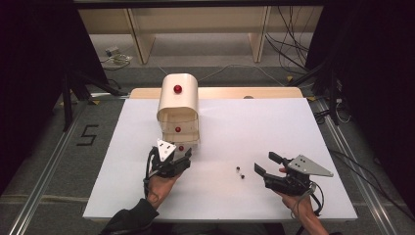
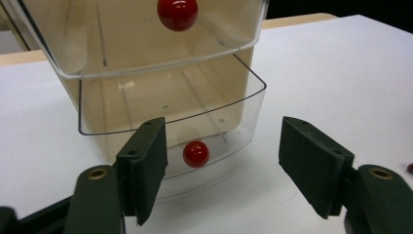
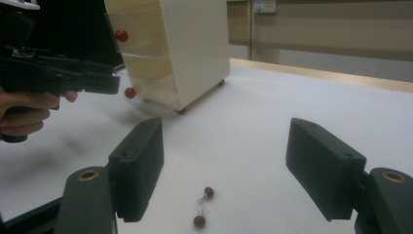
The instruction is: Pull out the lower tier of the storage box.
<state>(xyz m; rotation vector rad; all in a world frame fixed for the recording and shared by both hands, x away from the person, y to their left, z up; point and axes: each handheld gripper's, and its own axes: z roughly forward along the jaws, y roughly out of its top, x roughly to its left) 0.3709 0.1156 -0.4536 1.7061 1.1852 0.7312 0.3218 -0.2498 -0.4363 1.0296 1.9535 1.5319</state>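
Observation:
A cream cabinet point(image 1: 178, 98) with three clear drawers, each with a red knob, stands at the back of the white table point(image 1: 274, 127). Its bottom drawer point(image 2: 209, 105) is pulled partway out. My left gripper point(image 1: 177, 152) is open right in front of that drawer. In the left gripper view, the bottom knob point(image 2: 196, 154) sits between the two jaws and touches neither. Two small dark beads point(image 1: 240, 172) lie on the table's middle right. My right gripper point(image 1: 266, 163) hovers open just right of them, and the beads point(image 3: 203, 206) lie below and between its jaws.
The middle drawer point(image 2: 160, 44) overhangs the open bottom one. A wooden strip point(image 1: 244, 92) runs along the table's far edge. Beyond it stand pale shelf legs point(image 1: 139, 39), with cables on the floor. Dark stands flank both sides of the table.

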